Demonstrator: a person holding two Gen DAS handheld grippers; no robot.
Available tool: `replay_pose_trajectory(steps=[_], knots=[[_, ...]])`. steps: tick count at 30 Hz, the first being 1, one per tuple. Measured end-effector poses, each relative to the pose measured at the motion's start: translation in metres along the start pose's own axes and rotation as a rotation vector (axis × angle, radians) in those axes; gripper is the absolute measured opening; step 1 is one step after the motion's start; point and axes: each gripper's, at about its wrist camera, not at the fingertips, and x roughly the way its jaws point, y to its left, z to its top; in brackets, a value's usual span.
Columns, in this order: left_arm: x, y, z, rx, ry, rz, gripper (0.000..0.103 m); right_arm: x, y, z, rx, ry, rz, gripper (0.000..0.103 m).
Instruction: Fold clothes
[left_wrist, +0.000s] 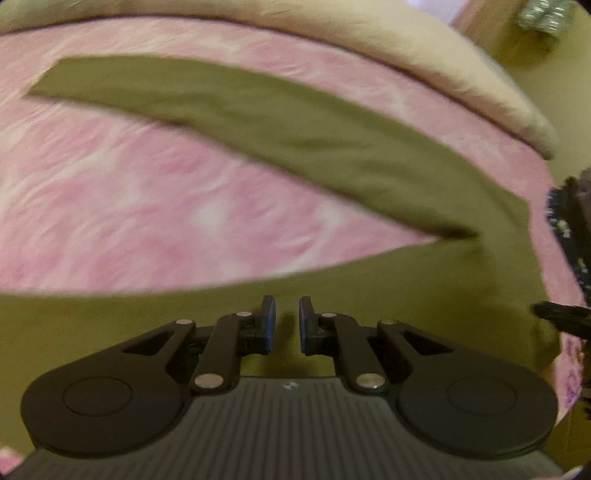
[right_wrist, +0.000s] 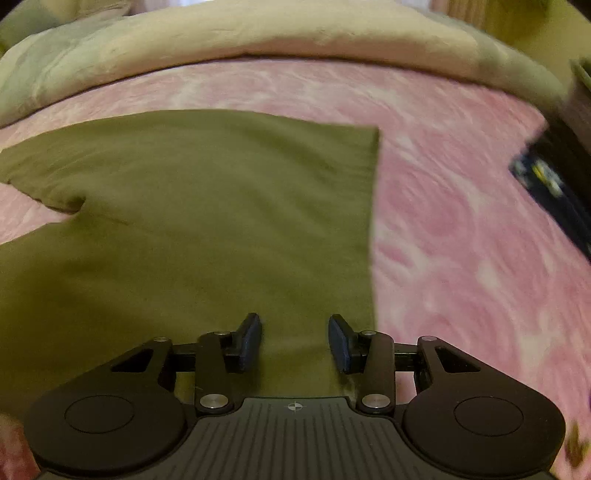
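Olive garment (left_wrist: 295, 155) lies flat on the pink bedspread (left_wrist: 129, 206). In the left wrist view a long sleeve-like strip runs from upper left down to right of centre, with the body filling the lower band under the claw. Left claw (left_wrist: 287, 325): narrow gap between pads, nothing between them, hovering over olive cloth. Right claw (right_wrist: 294, 341): jaws clearly apart, empty, over the garment's (right_wrist: 207, 206) lower right part, just inside its straight right edge. Bedspread (right_wrist: 461, 240) is bare on the right of that frame. Cream blanket (right_wrist: 258, 33) bunched along the top edge in both views. Dark patterned item (right_wrist: 546, 177) at right edge, too blurred to identify.
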Motion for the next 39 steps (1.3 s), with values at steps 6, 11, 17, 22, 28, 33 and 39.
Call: replay_pose_trajectory(steps=[6, 11, 17, 22, 28, 33, 39], knots=[[-0.031, 0.073, -0.020, -0.048, -0.058, 0.151, 0.008, -0.019, 0.040, 0.000, 0.040, -0.037, -0.001, 0.041], [-0.053, 0.151, -0.034, -0.113, -0.089, 0.287, 0.011, -0.007, 0.075, -0.026, 0.054, -0.014, -0.024, 0.045], [-0.086, 0.227, -0.035, -0.218, -0.112, 0.418, 0.013, -0.039, 0.054, -0.048, 0.271, 0.070, -0.222, 0.057], [-0.092, 0.240, -0.042, -0.227, -0.100, 0.421, 0.015, -0.043, 0.095, -0.033, 0.235, 0.005, -0.113, 0.057], [-0.103, 0.243, -0.054, -0.294, 0.007, 0.468, 0.017, -0.035, 0.107, -0.057, 0.283, 0.159, -0.085, 0.058], [-0.138, 0.225, -0.060, -0.365, 0.103, 0.506, 0.014, -0.079, 0.086, -0.067, 0.374, 0.277, -0.103, 0.058], [-0.173, 0.116, -0.050, -0.269, 0.068, 0.363, 0.016, -0.143, 0.098, -0.042, 0.305, 0.217, 0.021, 0.058]])
